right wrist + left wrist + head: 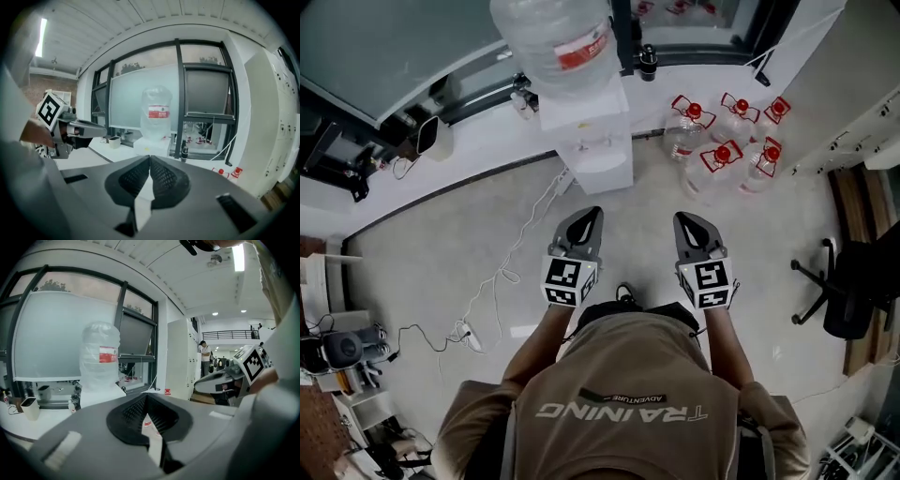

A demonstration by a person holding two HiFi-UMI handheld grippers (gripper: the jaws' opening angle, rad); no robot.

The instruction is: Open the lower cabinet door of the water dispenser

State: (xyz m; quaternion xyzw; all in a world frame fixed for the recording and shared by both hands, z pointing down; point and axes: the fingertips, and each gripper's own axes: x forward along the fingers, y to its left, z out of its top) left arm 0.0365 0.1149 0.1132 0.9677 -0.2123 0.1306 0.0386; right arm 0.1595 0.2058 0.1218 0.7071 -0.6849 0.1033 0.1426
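Task thing: white floor-standing water dispenser (602,155), against the window wall at the top middle of the head view, directly ahead of the person.
Bottle: large clear plastic water bottle with a red label (555,37), seated upside down on the dispenser's top.
Lower cabinet door: cannot be made out from the steep head view. In both gripper views the gripper's own body hides the lower part of the dispenser.
Left gripper (592,215): held out over the grey speckled floor (441,262), pointing at the dispenser and well apart from it. Its own view shows the jaws together at the tips with nothing between them.
Right gripper (685,218): side by side with the left, level with it, same heading, also well short of the dispenser. Jaws together at the tips, empty.
Cross-check: the left gripper view shows the dispenser left of centre, with the right gripper at the right edge. The right gripper view shows the dispenser near centre, with the left gripper at the left edge.
Floor, right of dispenser: five clear plastic jugs with red caps and handles (727,141), clustered close together.
Floor, left: thin white cable (502,274) trailing from near the dispenser's base.
Far right: black office chair (848,286).
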